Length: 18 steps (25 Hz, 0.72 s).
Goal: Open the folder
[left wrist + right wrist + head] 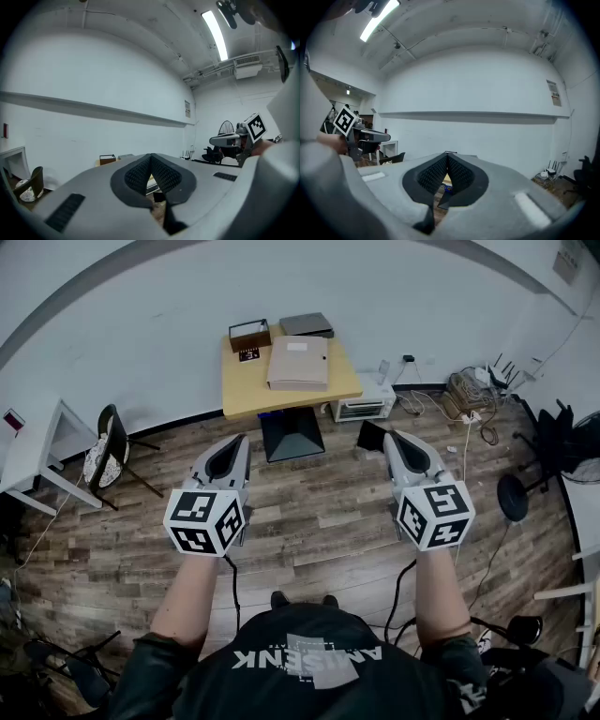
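Counter (pixel 246 390), one, by white wall (pixel 141 324) on plank floor (pixel 309 531). On counter: one folder (pixel 298 362), closed, centre; one box (pixel 249 335), far corner. Tools, two: left tool (pixel 242 440), right tool (pixel 391 435), short of counter, jaws together, empty.

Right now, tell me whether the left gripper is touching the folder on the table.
Apart. The head view shows the left gripper held over the wooden floor, well short of the table where the folder lies.

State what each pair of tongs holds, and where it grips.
Nothing: the left tongs and the right tongs are shut and empty, short of the folder on the table.
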Tool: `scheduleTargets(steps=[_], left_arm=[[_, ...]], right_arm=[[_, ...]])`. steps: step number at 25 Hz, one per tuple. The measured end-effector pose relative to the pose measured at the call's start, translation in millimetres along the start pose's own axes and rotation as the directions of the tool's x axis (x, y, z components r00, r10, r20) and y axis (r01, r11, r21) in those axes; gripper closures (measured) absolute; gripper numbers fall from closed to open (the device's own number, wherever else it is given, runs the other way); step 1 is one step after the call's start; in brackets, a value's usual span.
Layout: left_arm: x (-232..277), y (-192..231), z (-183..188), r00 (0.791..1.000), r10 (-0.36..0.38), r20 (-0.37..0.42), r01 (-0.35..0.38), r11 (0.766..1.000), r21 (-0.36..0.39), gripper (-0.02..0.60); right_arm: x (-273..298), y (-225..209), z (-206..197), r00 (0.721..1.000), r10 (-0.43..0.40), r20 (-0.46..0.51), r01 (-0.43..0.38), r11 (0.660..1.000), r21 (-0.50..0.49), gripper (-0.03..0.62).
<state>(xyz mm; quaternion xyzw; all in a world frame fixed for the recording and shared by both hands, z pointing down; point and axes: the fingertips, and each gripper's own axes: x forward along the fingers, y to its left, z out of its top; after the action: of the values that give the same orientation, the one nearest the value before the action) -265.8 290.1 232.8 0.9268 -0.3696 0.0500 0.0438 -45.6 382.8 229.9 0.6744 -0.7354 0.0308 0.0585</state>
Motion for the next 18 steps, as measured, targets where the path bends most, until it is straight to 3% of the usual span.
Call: scheduleTargets(steps=[6, 18], left_arm=[[-9.0, 7.3, -1.4, 1.0, -0.001, 0.004, 0.001, 1.0, -0.025, 0.581], [-16.2, 17.8, -11.4, 1.0, 0.023, -0.01, -0.023, 0.999, 0.035, 0.581]], right_arm=[[-0.3, 7.6, 0.5, 1.0, -0.01, -0.004, 0.01, 1.0, 0.002, 0.589], [4.5, 24.1, -1.6, 1.0, -0.017, -0.012, 0.017, 1.0, 0.008, 0.589]])
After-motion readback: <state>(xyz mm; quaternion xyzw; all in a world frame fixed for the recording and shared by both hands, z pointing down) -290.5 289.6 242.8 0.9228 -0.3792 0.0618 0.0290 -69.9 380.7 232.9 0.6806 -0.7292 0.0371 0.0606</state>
